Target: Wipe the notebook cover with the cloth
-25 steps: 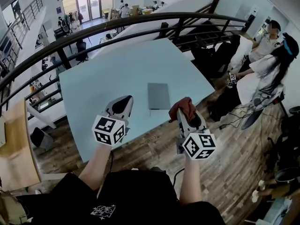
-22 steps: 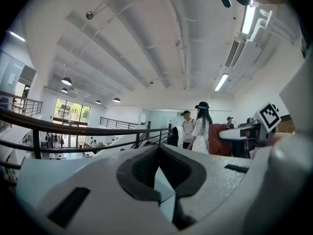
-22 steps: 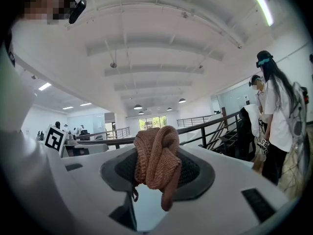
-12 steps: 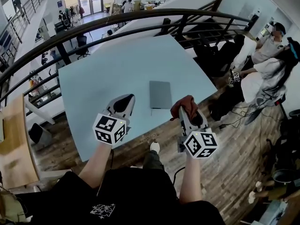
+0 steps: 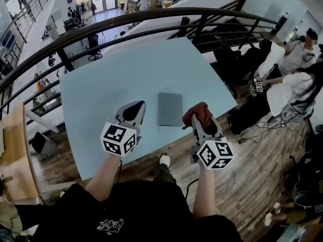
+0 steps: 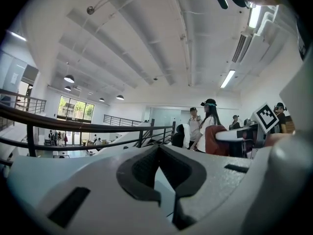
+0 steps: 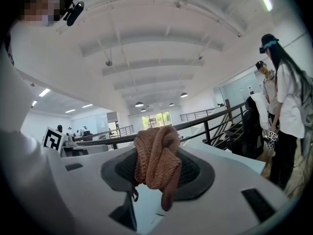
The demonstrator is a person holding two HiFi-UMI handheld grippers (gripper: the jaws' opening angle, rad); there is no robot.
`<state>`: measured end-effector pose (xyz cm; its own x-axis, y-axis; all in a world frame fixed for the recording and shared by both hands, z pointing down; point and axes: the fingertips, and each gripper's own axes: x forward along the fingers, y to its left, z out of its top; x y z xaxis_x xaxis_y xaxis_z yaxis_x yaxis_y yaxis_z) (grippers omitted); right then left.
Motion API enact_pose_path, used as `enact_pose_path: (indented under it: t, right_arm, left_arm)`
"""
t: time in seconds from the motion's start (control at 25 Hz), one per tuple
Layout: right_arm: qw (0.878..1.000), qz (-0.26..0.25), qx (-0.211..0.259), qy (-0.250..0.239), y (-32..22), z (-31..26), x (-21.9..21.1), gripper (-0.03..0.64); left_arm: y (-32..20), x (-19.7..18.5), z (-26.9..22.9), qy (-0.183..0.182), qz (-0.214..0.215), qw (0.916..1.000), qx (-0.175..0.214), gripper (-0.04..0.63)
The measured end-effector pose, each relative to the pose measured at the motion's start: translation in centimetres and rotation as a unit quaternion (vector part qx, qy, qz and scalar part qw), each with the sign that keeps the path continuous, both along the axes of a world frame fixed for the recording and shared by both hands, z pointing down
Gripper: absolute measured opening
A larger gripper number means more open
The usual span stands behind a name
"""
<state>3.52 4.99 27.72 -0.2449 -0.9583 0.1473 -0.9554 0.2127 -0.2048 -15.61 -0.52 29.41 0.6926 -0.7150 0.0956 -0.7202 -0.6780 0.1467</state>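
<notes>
The notebook (image 5: 170, 109) lies near the desk's (image 5: 126, 69) near edge, apparently still unwiped; your right gripper (image 5: 198, 120) clamps the bunched cloth (image 5: 200, 111) just beside it, and your left gripper (image 5: 132, 113) is closed on nothing.

Notebook (image 5: 170, 109) slightly nearer; shoe (image 5: 164, 160) newly visible.

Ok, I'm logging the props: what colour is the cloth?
Rusty reddish-brown, with a knit weave; the cloth shows best in the right gripper view.

- table (image 5: 96, 84): notebook (image 5: 170, 108) lies flat on it, near the front edge
- left gripper (image 5: 132, 110) just left of notebook
- right gripper (image 5: 200, 117) just right of notebook, cloth (image 5: 198, 113) in its jaws
- railing (image 5: 151, 21) behind table
</notes>
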Motion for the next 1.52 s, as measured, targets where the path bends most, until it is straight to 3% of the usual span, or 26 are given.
enact_pose_path:
  t: [0.72, 0.96, 1.28, 1.52]
  right_arm:
    - [0.994, -0.089, -0.059, -0.017, -13.9, 6.0, 8.8, 0.17]
    - [0.989, -0.12, -0.089, -0.02, -17.0, 10.9, 11.3, 0.17]
    - [0.981, -0.142, -0.128, -0.035, -20.0, 14.3, 12.5, 0.17]
    - [0.972, -0.156, -0.168, -0.047, -21.1, 18.0, 10.9, 0.17]
  left_arm:
    - [-10.3, 10.2, 2.2, -0.024, -0.055, 0.9978, -0.028, 0.008]
    - [-12.1, 14.3, 5.9, -0.032, -0.065, 0.9963, -0.046, 0.008]
    - [-14.1, 16.0, 8.7, -0.044, -0.082, 0.9924, -0.08, 0.008]
    - [-13.9, 15.3, 12.1, -0.06, -0.09, 0.9878, -0.112, 0.008]
